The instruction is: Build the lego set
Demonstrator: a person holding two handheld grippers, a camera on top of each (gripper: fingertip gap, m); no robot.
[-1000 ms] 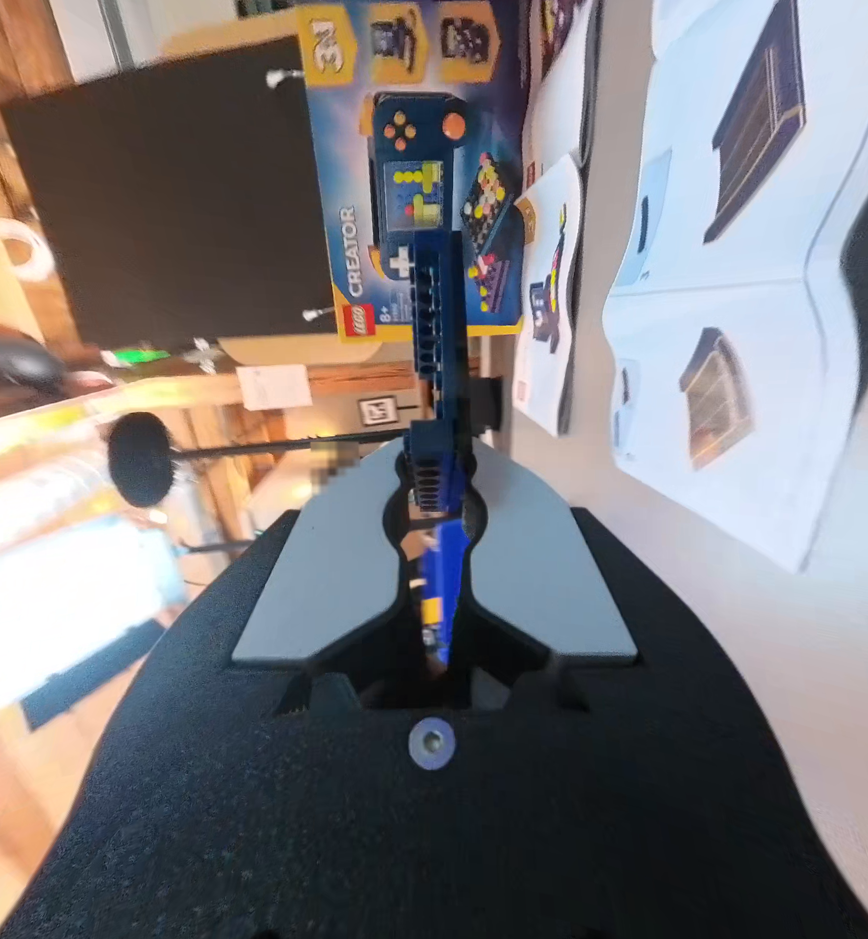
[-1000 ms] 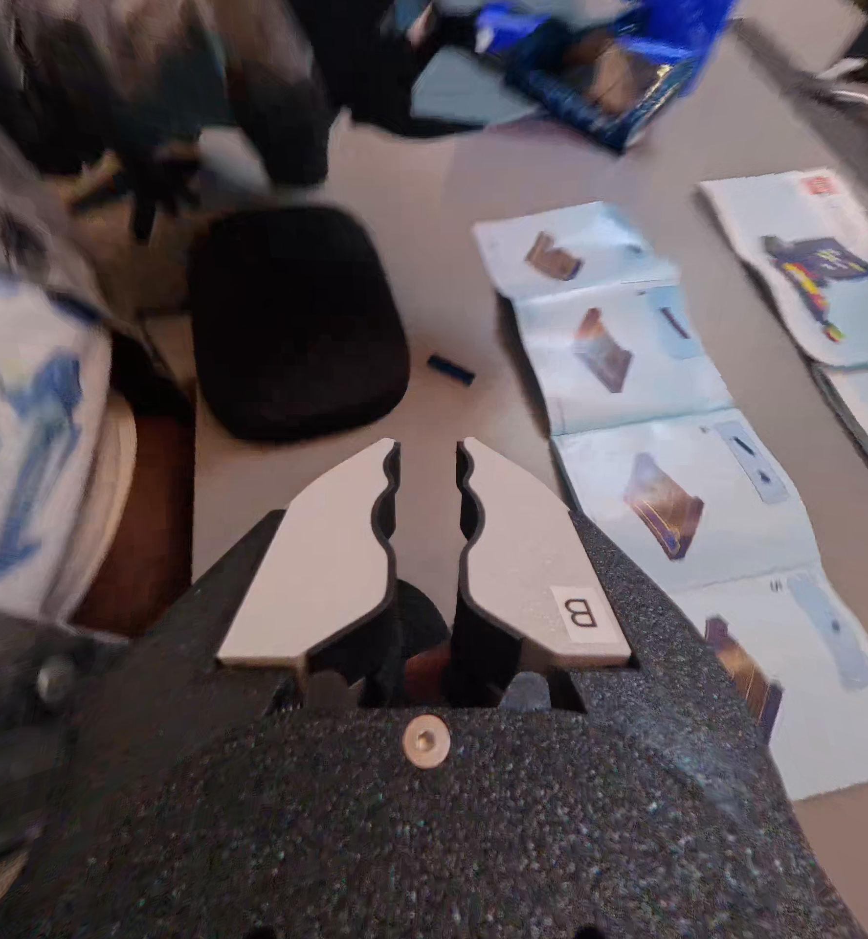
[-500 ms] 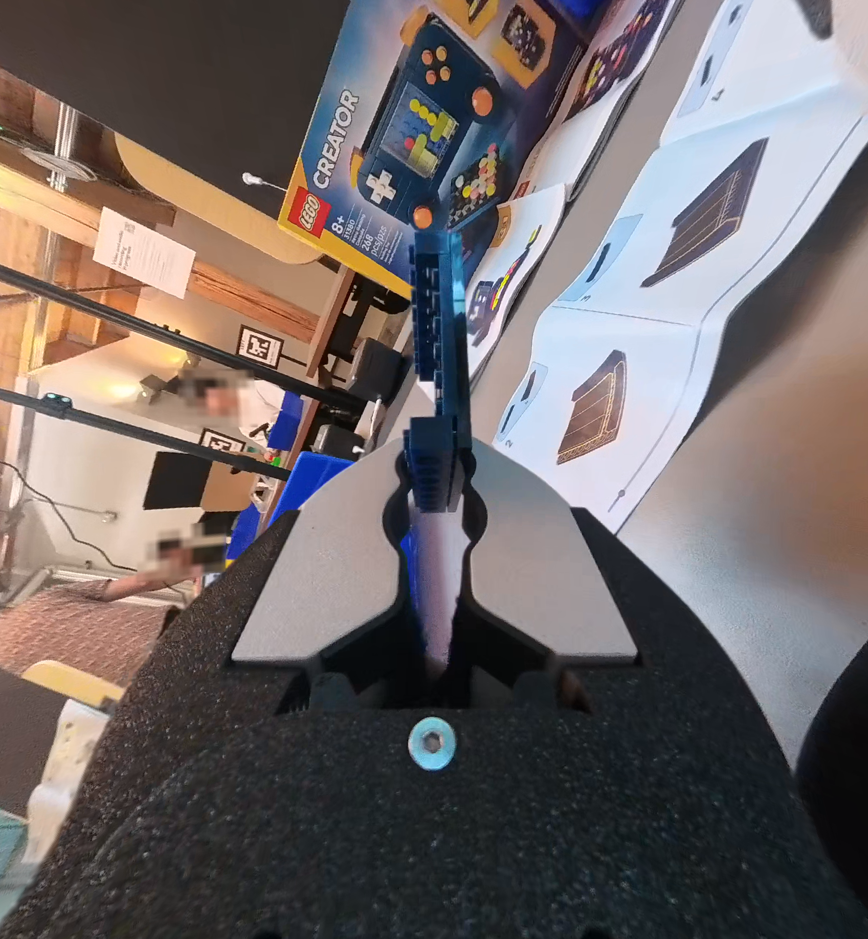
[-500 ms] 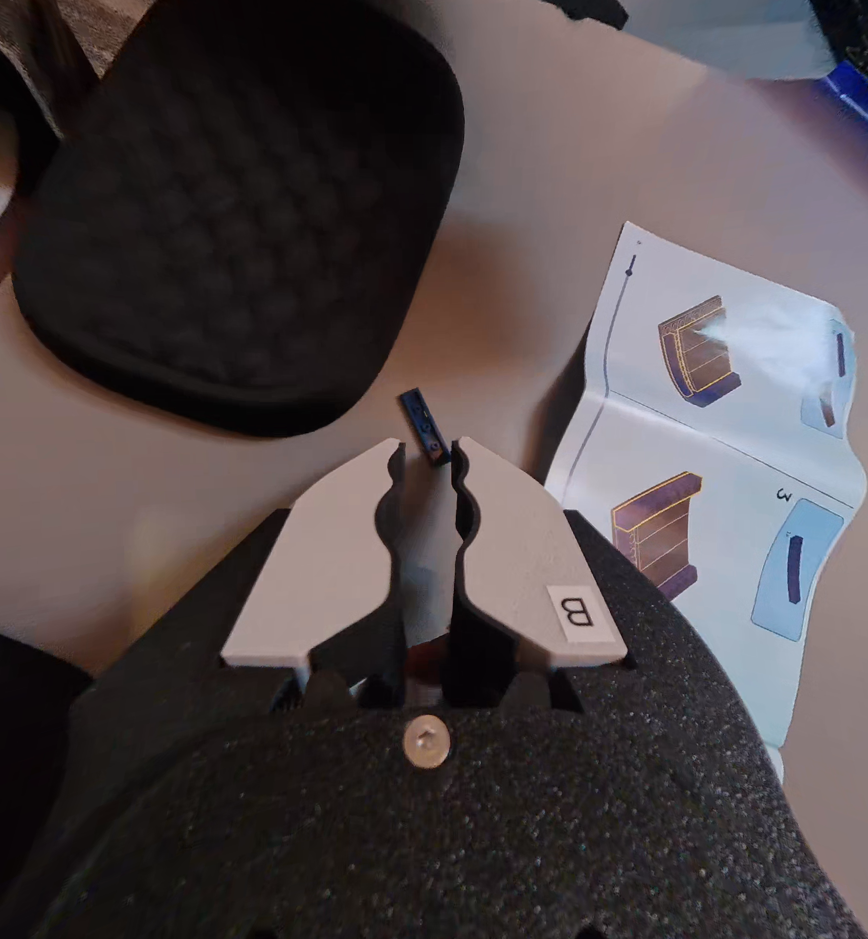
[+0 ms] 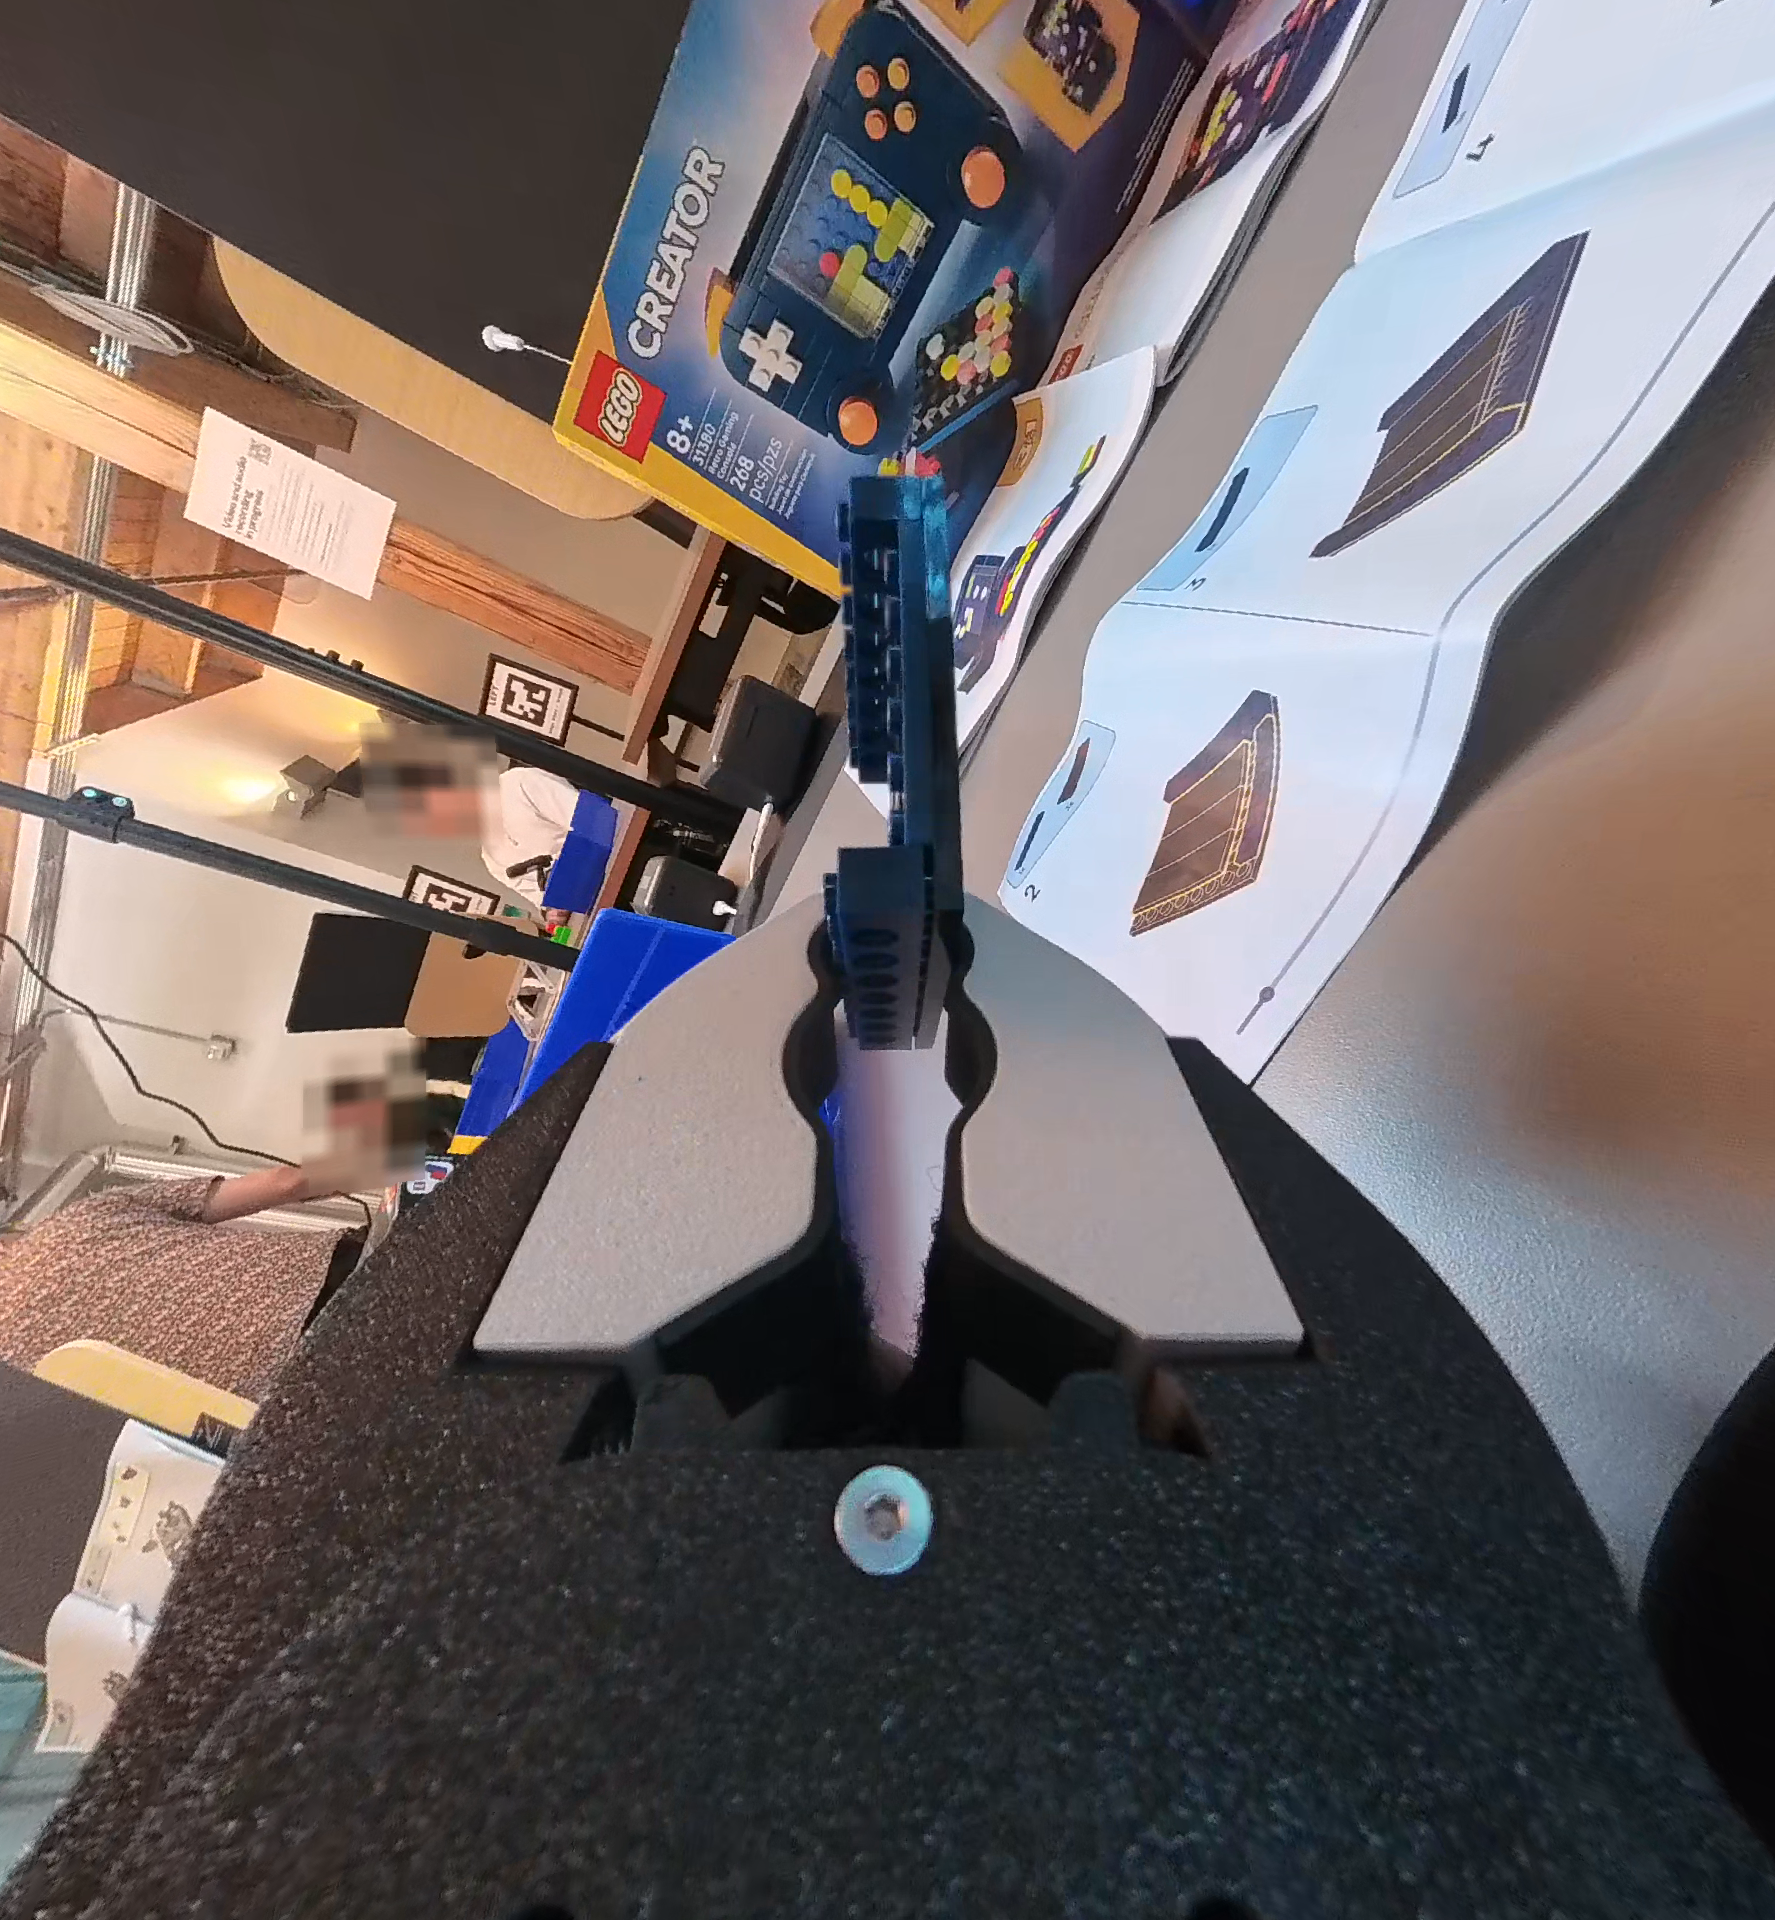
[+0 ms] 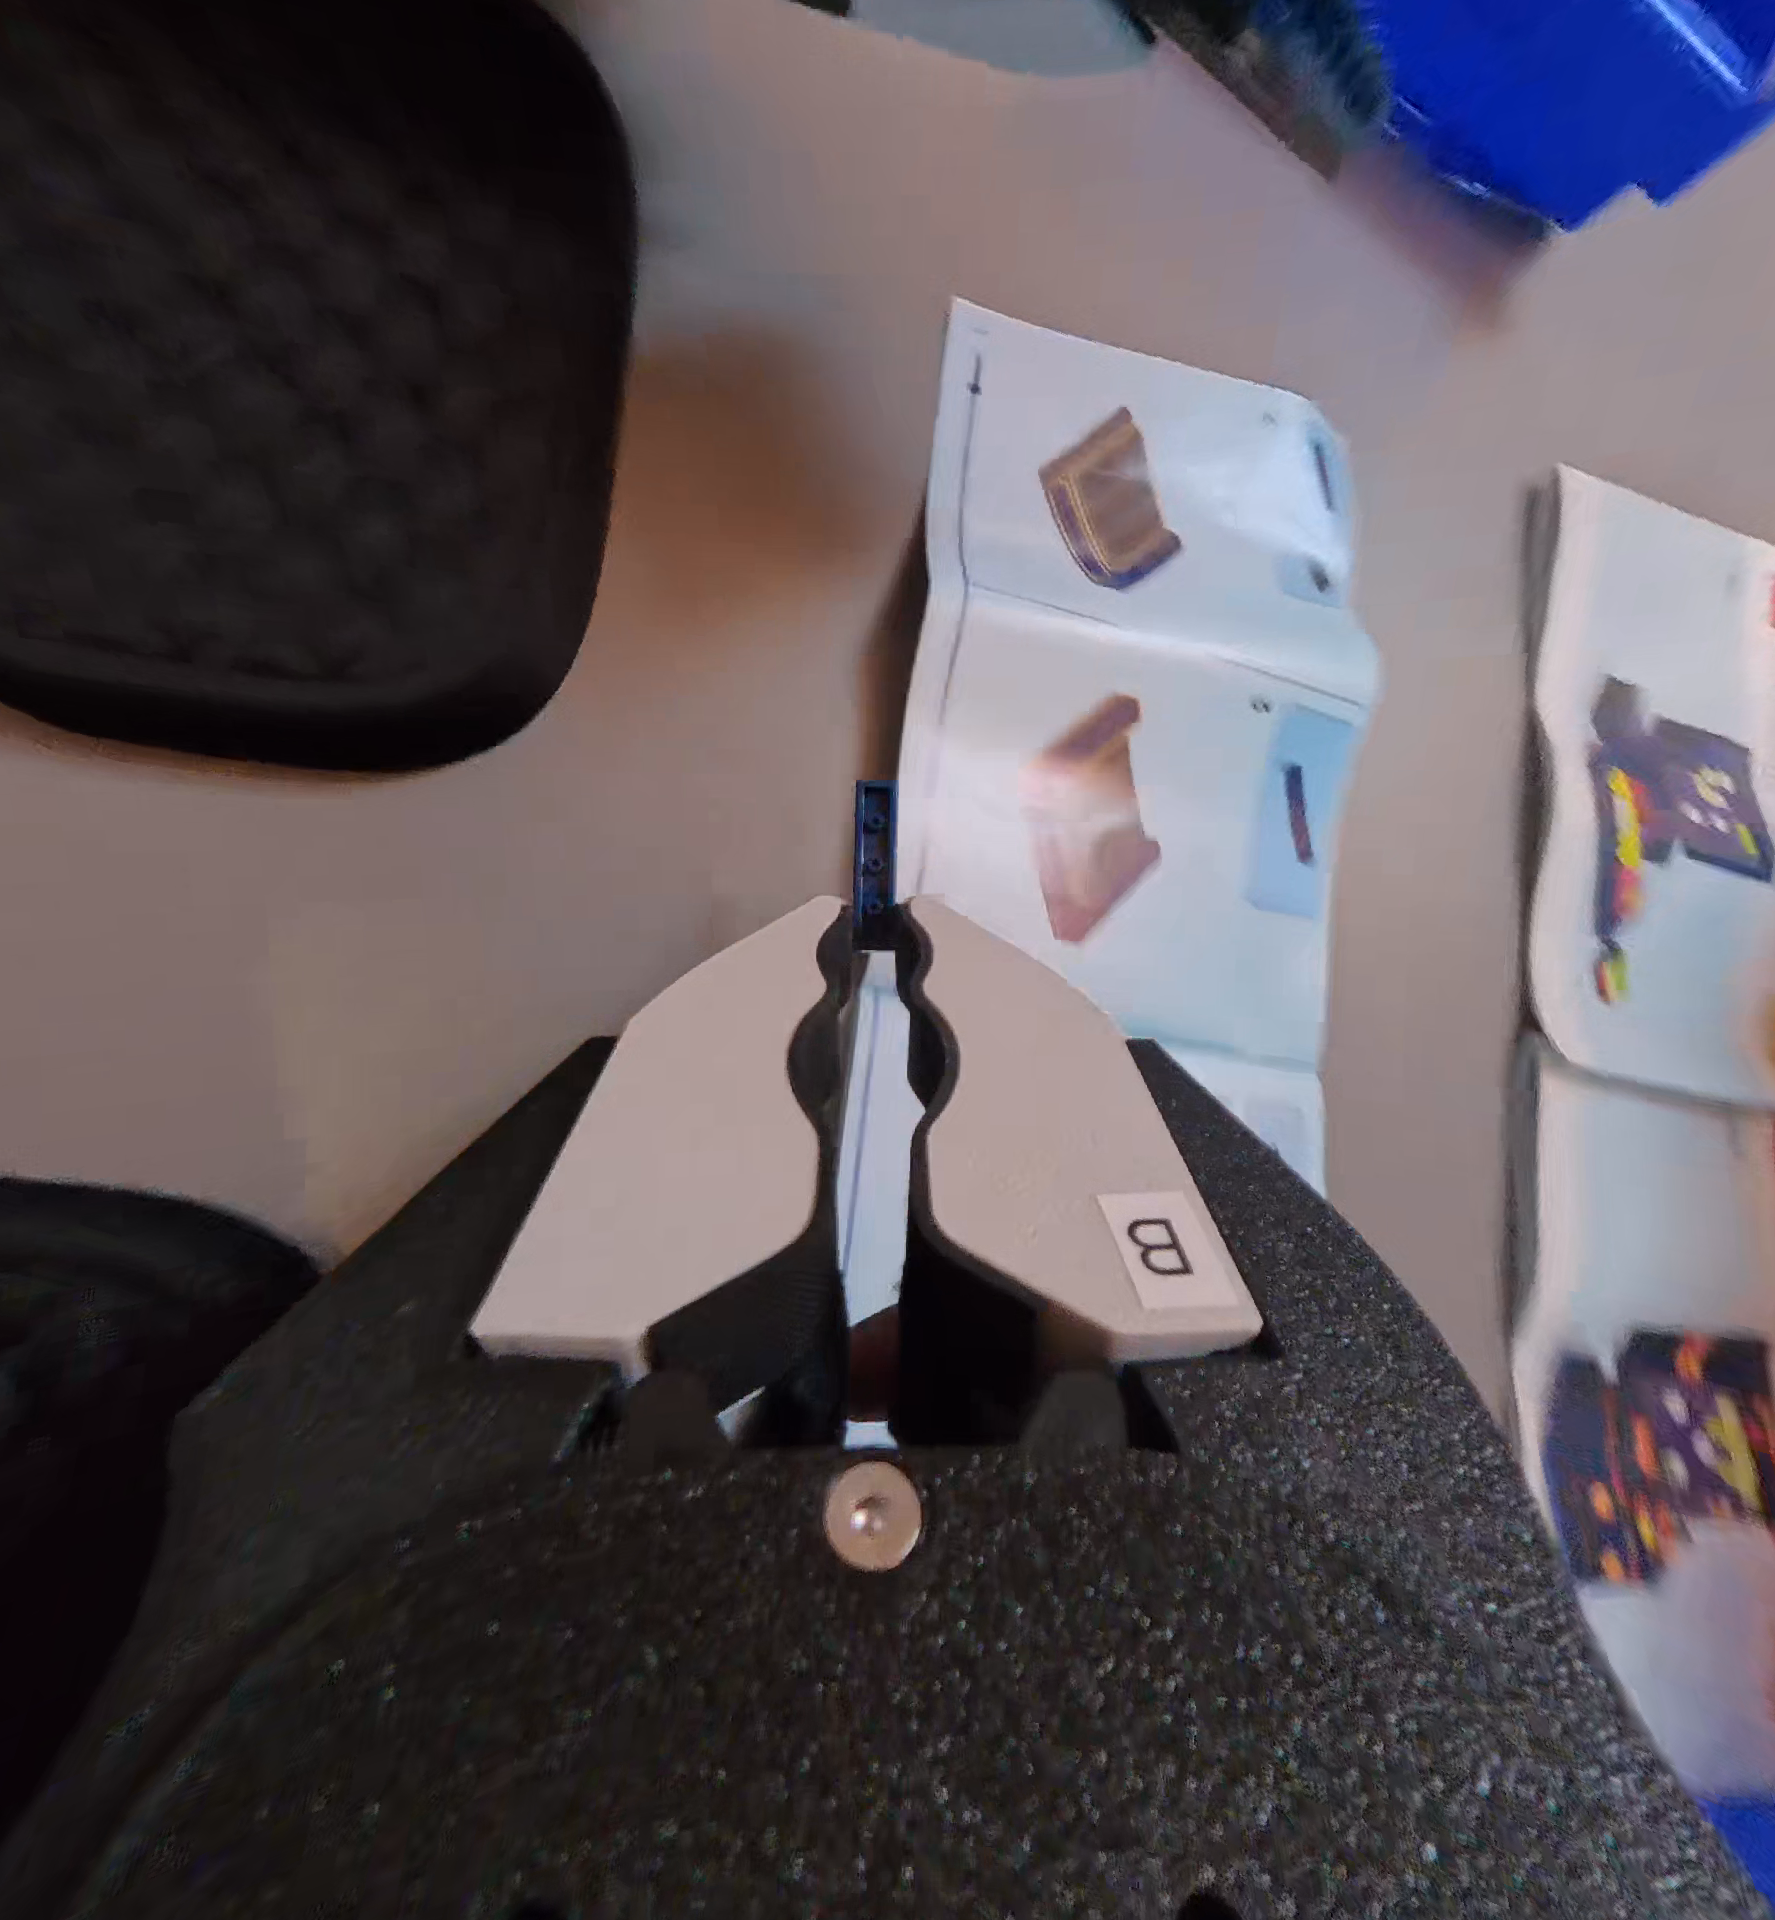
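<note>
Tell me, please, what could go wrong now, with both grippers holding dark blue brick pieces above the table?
1. The right gripper pinches only the near end of the small dark blue plate; most of it sticks out, so it could pivot or slip.
2. The left gripper grips the dark blue brick assembly at one end; its long part could tilt or come apart.

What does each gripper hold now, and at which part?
Left gripper: dark blue brick assembly, gripped at its near end. Right gripper: small dark blue plate, gripped at its near end.

Booklets (image 6: 1683,790) right of leaflet (image 6: 1132,665)
</note>
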